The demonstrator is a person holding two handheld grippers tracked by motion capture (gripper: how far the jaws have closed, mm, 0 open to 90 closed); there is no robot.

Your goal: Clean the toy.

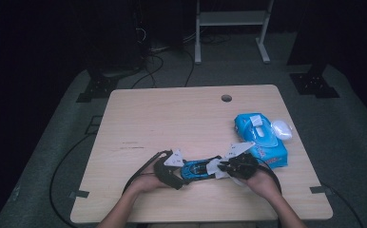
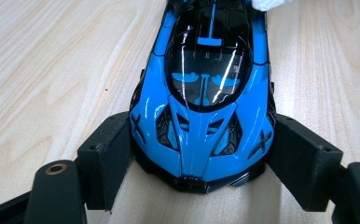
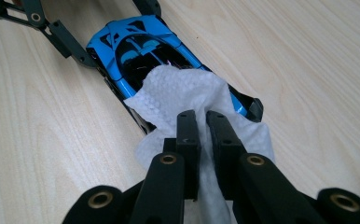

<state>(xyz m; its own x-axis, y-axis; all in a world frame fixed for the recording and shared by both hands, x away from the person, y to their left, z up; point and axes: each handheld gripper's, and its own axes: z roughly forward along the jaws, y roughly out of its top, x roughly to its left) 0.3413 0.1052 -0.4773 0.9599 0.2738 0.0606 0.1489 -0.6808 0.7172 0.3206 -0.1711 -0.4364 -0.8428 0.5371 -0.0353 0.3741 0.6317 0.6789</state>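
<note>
Two grippers at work near the table's (image 1: pixel 139 118) near edge, a blue toy car (image 1: pixel 197 168) between them; the car stands on its wheels on the wood, lengthwise left to right. Left gripper (image 2: pixel 199 154): jaws part open, pads clamped on both flanks of the car's nose, holding it steady. Right gripper (image 3: pixel 202 122): jaws nearly shut, pinching a white wipe (image 3: pixel 187 95); the wipe is draped over the car's tail and the rear of its dark canopy. Step in hand, as I judge it: wiping the body, tail end first. Next move calls for drawing the wipe along the roof toward the left gripper with light downward pressure; the left grip must hold firm so the car does not roll. A blue wipes pack (image 1: pixel 260 137) lies on the right, farther off, apart from the car.
</note>
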